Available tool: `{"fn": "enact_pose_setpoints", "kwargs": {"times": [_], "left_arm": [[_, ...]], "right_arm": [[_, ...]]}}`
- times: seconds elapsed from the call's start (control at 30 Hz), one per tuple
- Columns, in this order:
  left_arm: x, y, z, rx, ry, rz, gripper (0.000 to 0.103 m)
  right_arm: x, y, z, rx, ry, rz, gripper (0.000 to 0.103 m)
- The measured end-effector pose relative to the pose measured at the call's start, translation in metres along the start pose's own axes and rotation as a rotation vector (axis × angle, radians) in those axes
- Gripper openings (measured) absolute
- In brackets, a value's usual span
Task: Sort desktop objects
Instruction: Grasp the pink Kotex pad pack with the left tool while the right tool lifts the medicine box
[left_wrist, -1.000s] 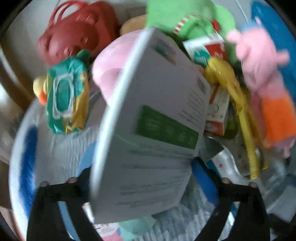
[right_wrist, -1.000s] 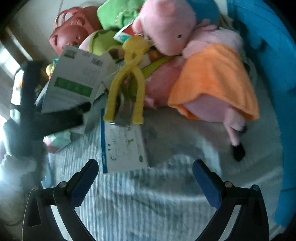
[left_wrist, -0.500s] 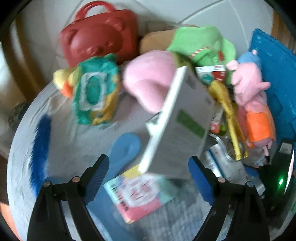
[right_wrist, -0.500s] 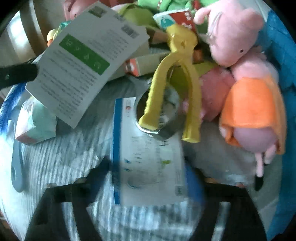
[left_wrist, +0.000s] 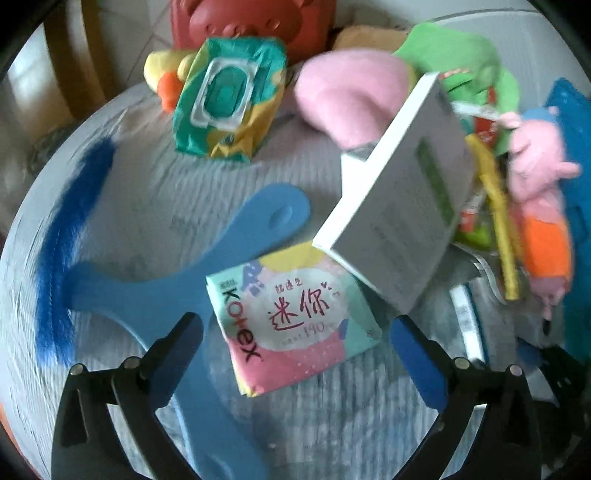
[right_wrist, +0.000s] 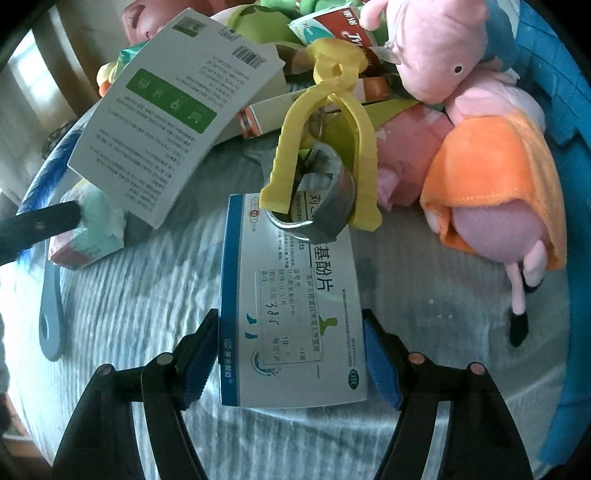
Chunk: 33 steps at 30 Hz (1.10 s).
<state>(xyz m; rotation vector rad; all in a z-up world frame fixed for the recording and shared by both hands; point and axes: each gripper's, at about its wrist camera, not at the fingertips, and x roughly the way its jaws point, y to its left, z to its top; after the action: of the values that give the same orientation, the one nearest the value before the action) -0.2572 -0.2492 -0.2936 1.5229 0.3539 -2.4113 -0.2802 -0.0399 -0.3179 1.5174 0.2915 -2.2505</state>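
A round table (right_wrist: 147, 317) covered in a pale, ribbed knitted cloth is seen in both views, with a fuzzy blue stripe (left_wrist: 62, 251) near its left rim and a light tiled floor beyond. A blue foam block (right_wrist: 554, 85) is set along the right edge.

The left gripper (left_wrist: 295, 354) is held fully spread, its jaws having just been opening, with nothing between the pads. Below it a soft, glossy pastel packet (left_wrist: 291, 317) is laid partly over a flat blue plastic paddle (left_wrist: 207, 266). A stiff white cardboard box (left_wrist: 399, 214) is tilted against a pink plush (left_wrist: 347, 92).

The right gripper (right_wrist: 291, 362) is closed partway onto a flat blue-and-white medicine box (right_wrist: 291, 314), gripped at both long edges. At the box's far end a metal ring (right_wrist: 321, 206) and a yellow plastic clip (right_wrist: 325, 129) are resting. A plush pig (right_wrist: 491, 177) in an orange dress is lying beside them.
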Motion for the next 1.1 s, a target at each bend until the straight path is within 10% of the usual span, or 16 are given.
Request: {"fn": "enact_pose_setpoints", "kwargs": {"times": [0.27,0.37,0.77,1.1], "left_arm": [[0.022,0.004,-0.009,-0.05,0.034,-0.021,0.084],[0.014,0.003,-0.014,-0.017,0.033,-0.02,0.083],[-0.084,-0.004,-0.058,0.031,-0.066,-0.055,0.083],[-0.175,-0.039,-0.076,0.016,-0.221,-0.071,0.083]], "right_arm": [[0.006,0.001,0.005,-0.011,-0.03,0.001,0.095],[0.003,0.007,0.005,-0.045,-0.034,-0.036,0.072],[-0.063,-0.006,-0.03,-0.048,-0.049,0.06,0.072],[-0.165,-0.005,-0.056,-0.197,-0.235,0.099,0.072]]}}
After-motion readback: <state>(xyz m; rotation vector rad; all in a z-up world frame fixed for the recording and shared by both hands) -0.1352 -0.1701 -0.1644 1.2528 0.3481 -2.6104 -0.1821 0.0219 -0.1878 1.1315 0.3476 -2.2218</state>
